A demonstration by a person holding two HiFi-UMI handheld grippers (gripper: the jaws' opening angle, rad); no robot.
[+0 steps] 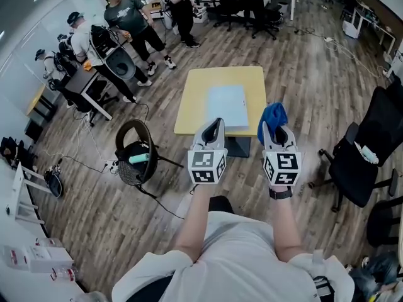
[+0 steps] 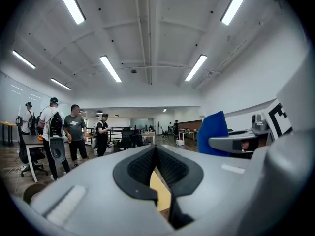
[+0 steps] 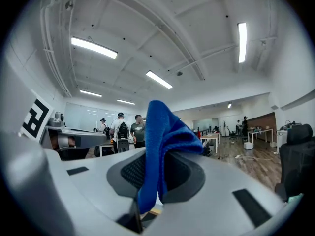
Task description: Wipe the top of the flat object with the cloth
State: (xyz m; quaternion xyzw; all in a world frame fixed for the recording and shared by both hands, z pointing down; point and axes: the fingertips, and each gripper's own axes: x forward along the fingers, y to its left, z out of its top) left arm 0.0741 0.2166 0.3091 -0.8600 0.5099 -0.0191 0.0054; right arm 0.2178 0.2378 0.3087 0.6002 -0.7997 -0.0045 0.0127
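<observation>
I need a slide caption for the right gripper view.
Right tongs shut on a blue cloth, ceiling lights behind.

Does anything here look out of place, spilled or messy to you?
Nothing stands out. The pale blue flat panel lies level on the yellow table with no spill visible, and the blue cloth is simply bunched in the right gripper.

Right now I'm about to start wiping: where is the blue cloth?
Head view, right side: the blue cloth is clamped in the right tool, by the yellow table's near right corner, beside the left tool.
</observation>
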